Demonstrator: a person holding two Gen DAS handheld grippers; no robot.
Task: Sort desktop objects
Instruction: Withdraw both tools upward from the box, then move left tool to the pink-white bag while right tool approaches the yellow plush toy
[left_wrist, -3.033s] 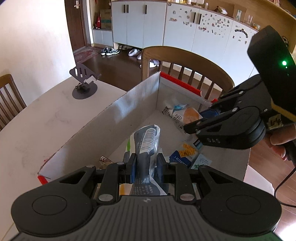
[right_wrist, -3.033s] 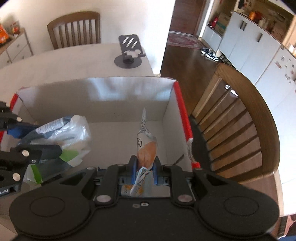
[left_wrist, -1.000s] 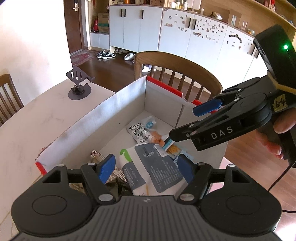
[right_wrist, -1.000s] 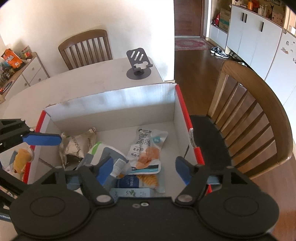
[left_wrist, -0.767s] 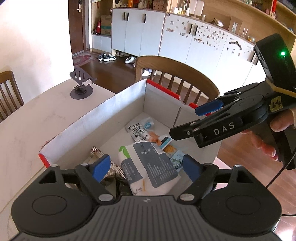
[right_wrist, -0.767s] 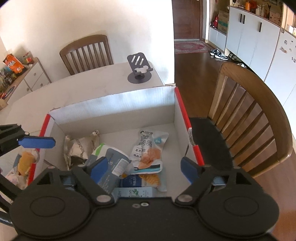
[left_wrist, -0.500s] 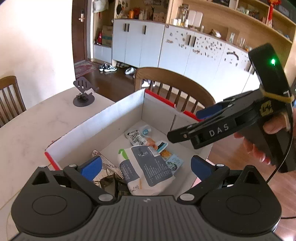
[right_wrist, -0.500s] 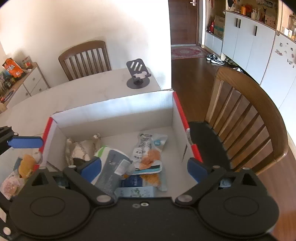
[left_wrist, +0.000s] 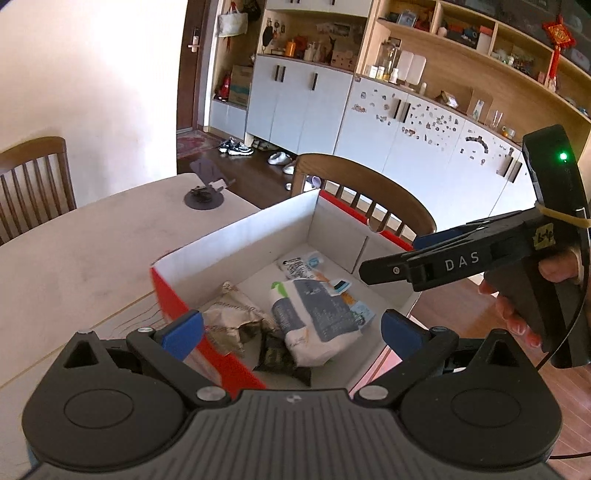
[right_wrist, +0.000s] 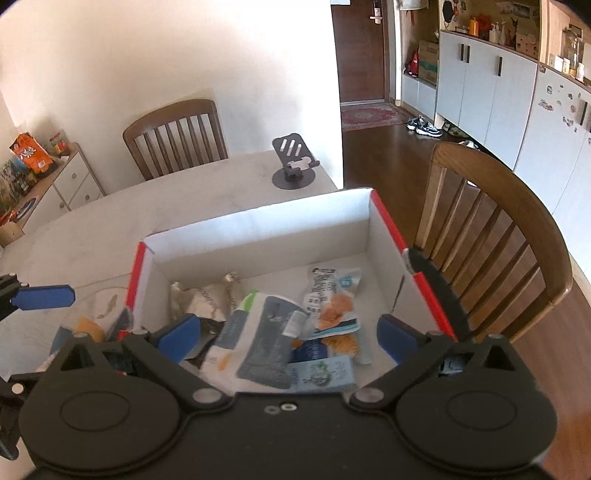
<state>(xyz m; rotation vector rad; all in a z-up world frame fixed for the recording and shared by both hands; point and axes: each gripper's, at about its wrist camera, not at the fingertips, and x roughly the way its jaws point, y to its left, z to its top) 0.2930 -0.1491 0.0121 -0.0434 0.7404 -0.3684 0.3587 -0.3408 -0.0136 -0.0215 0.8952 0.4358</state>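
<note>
A white cardboard box with red edges (left_wrist: 236, 236) (right_wrist: 258, 225) stands on the table and holds several snack packets. A grey-and-white pouch (left_wrist: 314, 317) (right_wrist: 262, 339) lies in its middle, an orange-printed packet (left_wrist: 301, 267) (right_wrist: 332, 299) beyond it, a crinkled silver bag (left_wrist: 232, 314) (right_wrist: 199, 299) to the left. My left gripper (left_wrist: 291, 330) is open and empty above the box's near end. My right gripper (right_wrist: 288, 336) is open and empty above the box; it also shows from the side in the left wrist view (left_wrist: 461, 254).
More packets (right_wrist: 92, 325) lie on the table left of the box. A black phone stand (left_wrist: 205, 188) (right_wrist: 295, 162) sits at the table's far corner. Wooden chairs (right_wrist: 491, 229) (right_wrist: 177, 136) stand at the right side and far end. A sideboard (right_wrist: 55, 177) is at far left.
Both grippers let go of their packets into the box, opened wide, and rose up and back from it. The pouch and orange packet now lie in the box.
</note>
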